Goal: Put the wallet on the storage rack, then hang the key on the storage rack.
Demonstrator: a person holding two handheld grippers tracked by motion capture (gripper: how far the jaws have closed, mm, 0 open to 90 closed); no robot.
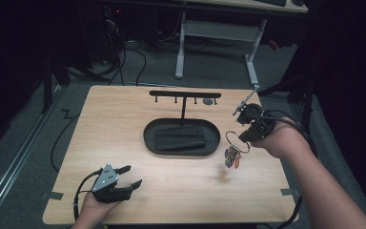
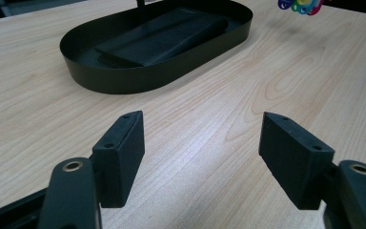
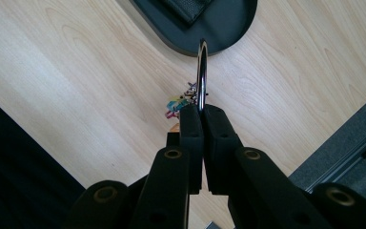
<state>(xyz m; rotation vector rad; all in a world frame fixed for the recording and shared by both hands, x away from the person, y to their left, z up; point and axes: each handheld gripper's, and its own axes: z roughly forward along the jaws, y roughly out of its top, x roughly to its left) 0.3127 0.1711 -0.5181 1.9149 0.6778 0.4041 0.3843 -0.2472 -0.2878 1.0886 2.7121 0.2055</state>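
A metal key ring [image 1: 237,142] with several colourful tags [image 1: 232,157] hangs in the air just right of the black oval tray [image 1: 147,138]. My right gripper [image 1: 244,138] is shut on the ring; in the right gripper view the ring [image 3: 202,71] stands edge-on out of the shut gripper [image 3: 202,112], with the tags [image 3: 176,105] dangling below it. A flat black pad [image 1: 180,138] lies in the tray, and a black T-shaped hook stand [image 1: 185,94] rises from the tray's back. Near the table's front left, my left gripper [image 1: 132,175] is open and holds nothing [image 2: 202,138].
A small dark round thing [image 1: 208,101] sits by the stand's right end. Tape marks lie at the front corners of the table [image 1: 52,195]. Beyond the far edge stand white desk legs [image 1: 180,47] and floor cables. In the left gripper view the tray [image 2: 124,83] lies ahead.
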